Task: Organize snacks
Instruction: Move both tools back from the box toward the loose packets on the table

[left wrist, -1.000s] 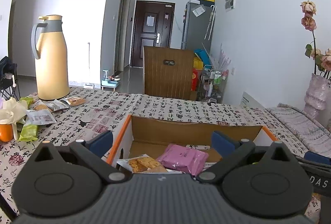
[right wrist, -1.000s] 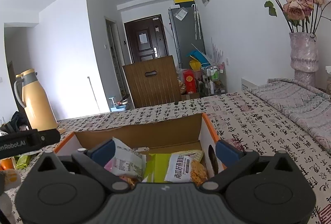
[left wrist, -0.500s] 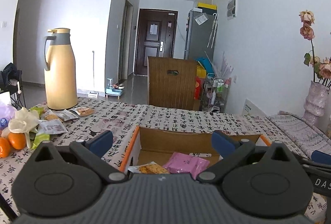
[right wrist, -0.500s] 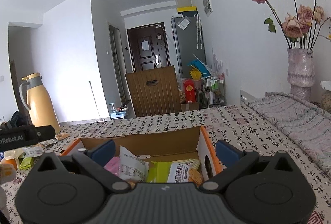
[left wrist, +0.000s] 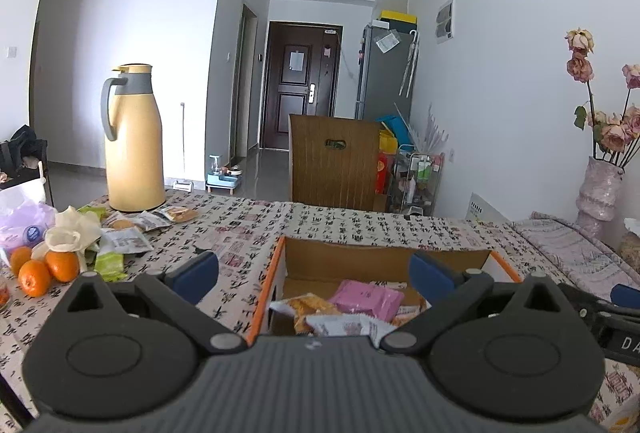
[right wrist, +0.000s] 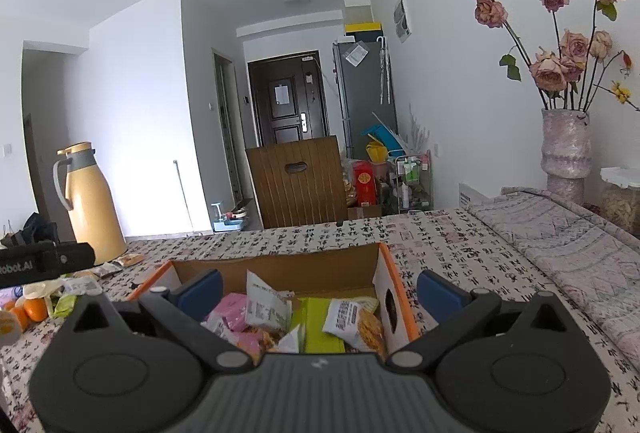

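Note:
An open cardboard box with orange edges [left wrist: 276,273] [right wrist: 382,275] sits on the patterned tablecloth and holds several snack packets, among them a pink one [left wrist: 366,295] and a green one [right wrist: 320,321]. More loose snack packets [left wrist: 132,233] lie by the yellow thermos at the left. My left gripper [left wrist: 314,273] is open and empty, hovering in front of the box. My right gripper [right wrist: 318,291] is open and empty, above the box's near side.
A tall yellow thermos [left wrist: 134,141] stands at the far left of the table. Oranges [left wrist: 44,271] and a purple bag [left wrist: 20,229] lie at the left edge. A vase of dried roses [right wrist: 566,149] stands at the right. A wooden chair back [left wrist: 334,163] is behind the table.
Both grippers have pulled back and up from the box, so it looks smaller and lower. The left view now takes in the oranges. Both stay open and empty.

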Available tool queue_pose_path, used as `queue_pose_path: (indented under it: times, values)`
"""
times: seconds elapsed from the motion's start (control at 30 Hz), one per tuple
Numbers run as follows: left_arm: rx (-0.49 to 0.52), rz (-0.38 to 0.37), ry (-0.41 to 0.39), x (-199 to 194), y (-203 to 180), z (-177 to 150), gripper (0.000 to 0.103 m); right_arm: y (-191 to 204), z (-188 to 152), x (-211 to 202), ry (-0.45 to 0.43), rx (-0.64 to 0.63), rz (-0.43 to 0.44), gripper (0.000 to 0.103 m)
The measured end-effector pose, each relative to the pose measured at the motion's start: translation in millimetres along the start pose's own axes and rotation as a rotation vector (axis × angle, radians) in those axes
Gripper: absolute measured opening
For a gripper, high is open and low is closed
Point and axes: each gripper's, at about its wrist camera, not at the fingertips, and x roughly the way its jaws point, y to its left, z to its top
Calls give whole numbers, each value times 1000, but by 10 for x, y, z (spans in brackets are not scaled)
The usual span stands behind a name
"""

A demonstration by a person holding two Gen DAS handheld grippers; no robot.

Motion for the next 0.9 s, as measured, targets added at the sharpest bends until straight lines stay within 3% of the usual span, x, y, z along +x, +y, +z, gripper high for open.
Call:
queue_pose_path:
  times: [0.9]
  values:
    - [24, -6, 148, -376, 420, -657, 103, -133, -643, -489, 130, -41, -28, 103]
